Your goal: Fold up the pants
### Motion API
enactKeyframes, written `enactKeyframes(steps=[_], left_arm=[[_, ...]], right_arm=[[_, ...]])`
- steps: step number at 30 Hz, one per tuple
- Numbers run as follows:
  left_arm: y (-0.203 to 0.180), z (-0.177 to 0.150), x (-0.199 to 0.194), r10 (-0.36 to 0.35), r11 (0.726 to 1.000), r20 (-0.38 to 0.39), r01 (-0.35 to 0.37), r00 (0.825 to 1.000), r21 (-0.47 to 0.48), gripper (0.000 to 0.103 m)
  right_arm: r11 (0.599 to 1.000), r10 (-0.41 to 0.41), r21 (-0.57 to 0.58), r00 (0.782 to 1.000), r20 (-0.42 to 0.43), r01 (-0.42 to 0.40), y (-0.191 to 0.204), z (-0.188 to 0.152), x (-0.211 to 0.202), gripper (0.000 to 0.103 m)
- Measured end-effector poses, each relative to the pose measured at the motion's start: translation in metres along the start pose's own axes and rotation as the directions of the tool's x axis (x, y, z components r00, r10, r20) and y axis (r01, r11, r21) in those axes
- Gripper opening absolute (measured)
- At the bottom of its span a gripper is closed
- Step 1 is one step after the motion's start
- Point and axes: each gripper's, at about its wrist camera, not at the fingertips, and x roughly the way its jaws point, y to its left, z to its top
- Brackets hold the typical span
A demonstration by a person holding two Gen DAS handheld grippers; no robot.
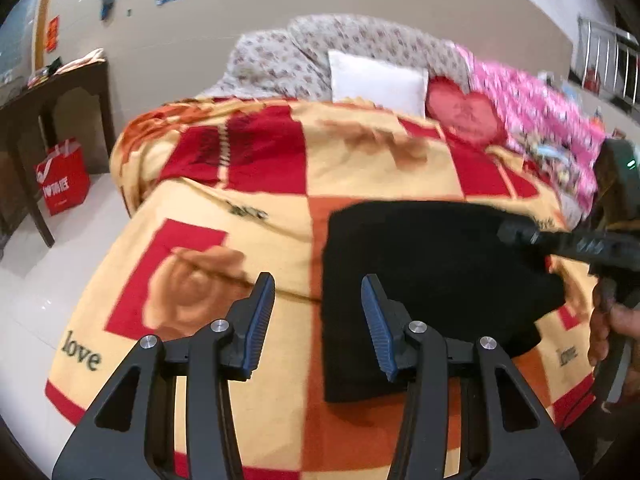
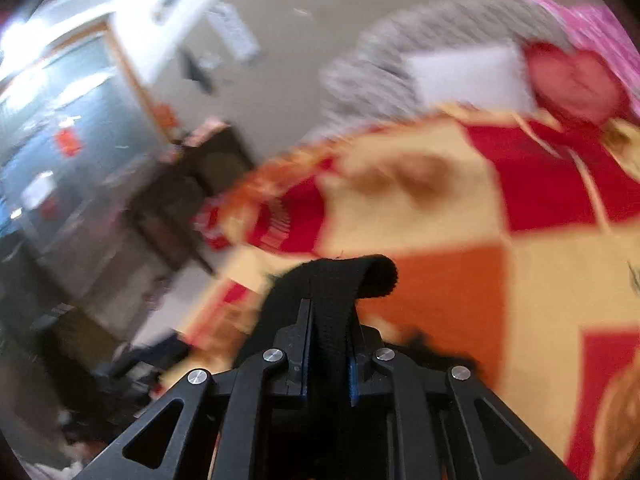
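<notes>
The black pants [image 1: 420,280] lie as a folded dark slab on the checked red-and-yellow blanket [image 1: 240,208] covering the bed, toward its three o'clock side. The right gripper [image 2: 328,344] has its jaws pinched tight on a fold of the black fabric, which curls over above the fingertips. The left gripper [image 1: 318,320] hovers at the pants' nine o'clock edge, jaws spread wide, holding nothing. At twelve o'clock sit a white pillow [image 1: 378,80] and a red heart cushion [image 1: 464,116].
</notes>
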Motion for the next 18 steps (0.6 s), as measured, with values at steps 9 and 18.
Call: enactKeyframes(steps=[9, 18], left_arm=[[-0.019, 0.023, 0.034, 0.074, 0.995, -0.07, -0.07, 0.995, 0.068, 0.045], [-0.034, 0.034, 0.078, 0.139, 0.985, -0.12, -0.126, 0.983, 0.114, 0.045]], right_arm=[[0.993, -0.11, -0.034, 0.992, 0.059, 0.113, 0.01, 0.004, -0.017, 0.032], [0.982, -0.169, -0.097, 0.982, -0.079, 0.161, 0.014, 0.007, 0.068, 0.033]])
